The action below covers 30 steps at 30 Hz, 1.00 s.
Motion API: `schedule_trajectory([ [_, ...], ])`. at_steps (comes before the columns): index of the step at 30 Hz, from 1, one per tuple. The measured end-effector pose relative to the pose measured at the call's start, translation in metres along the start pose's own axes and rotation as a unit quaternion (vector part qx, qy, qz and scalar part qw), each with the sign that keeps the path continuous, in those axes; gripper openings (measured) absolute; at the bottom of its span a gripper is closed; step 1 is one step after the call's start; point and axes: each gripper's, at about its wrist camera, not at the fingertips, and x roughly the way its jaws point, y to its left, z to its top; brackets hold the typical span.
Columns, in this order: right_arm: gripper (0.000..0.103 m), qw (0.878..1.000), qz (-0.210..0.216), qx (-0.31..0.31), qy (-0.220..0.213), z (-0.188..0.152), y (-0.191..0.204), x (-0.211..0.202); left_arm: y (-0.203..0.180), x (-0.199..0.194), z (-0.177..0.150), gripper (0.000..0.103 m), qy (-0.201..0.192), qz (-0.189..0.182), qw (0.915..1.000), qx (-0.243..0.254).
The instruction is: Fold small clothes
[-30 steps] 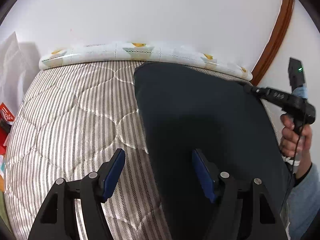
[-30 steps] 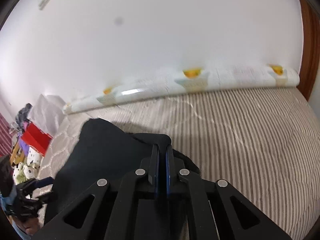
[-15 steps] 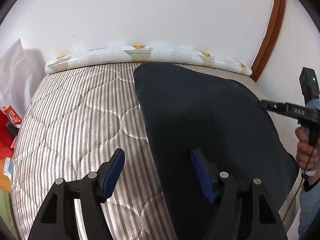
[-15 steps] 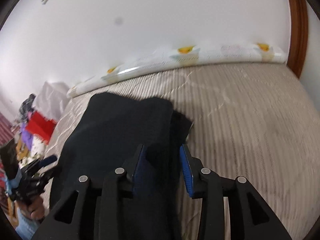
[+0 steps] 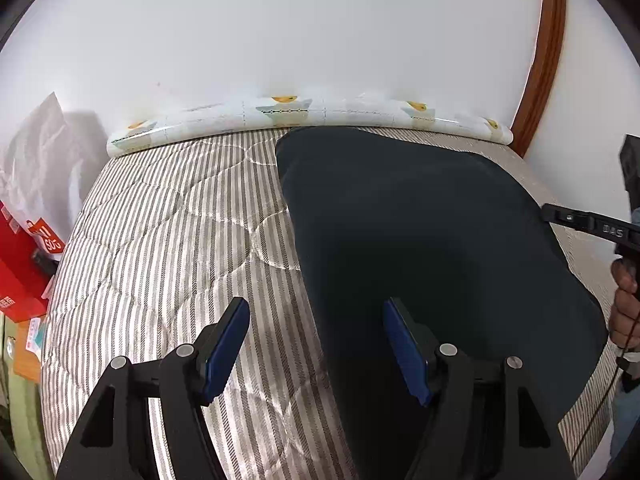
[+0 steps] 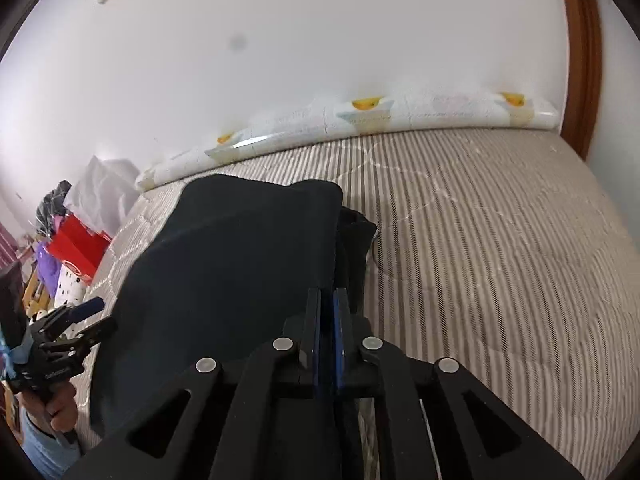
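Note:
A dark navy garment (image 5: 420, 240) lies flat on the striped quilted bed (image 5: 168, 240). My left gripper (image 5: 316, 340) is open over the garment's left edge, one pad over the bed and one over the cloth. In the right wrist view the same garment (image 6: 240, 260) has a folded layer along its right edge. My right gripper (image 6: 327, 312) is shut, its blue pads pinching that right edge of the garment. The right gripper also shows at the right of the left wrist view (image 5: 560, 214), and the left gripper at the left of the right wrist view (image 6: 86, 312).
A patterned bolster (image 5: 304, 114) lies along the white wall at the bed's far edge. Red boxes (image 5: 20, 264) and white bags stand left of the bed. A brown wooden door frame (image 5: 540, 60) rises at the right. The bed's right part (image 6: 500, 260) is bare quilt.
My right gripper, open half a second ago, has shut on the garment's right edge. My left gripper stays open, and its view has drawn back slightly.

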Motion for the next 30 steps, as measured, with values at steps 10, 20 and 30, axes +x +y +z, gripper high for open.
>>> schedule_trajectory([
  [10, 0.025, 1.000, 0.015, 0.020, 0.007, -0.053, -0.012, -0.047, 0.001, -0.015, -0.016, 0.067, 0.003, -0.024, 0.9995, -0.021],
  [20, 0.008, 0.998, 0.041, 0.030, 0.026, -0.071, -0.011, -0.025, 0.000, -0.018, -0.022, 0.067, 0.010, -0.032, 0.9990, -0.030],
  [30, 0.003, 0.995, 0.063, 0.074, -0.033, -0.081, -0.029, -0.040, -0.004, -0.024, -0.027, 0.070, 0.011, -0.024, 0.9994, -0.025],
])
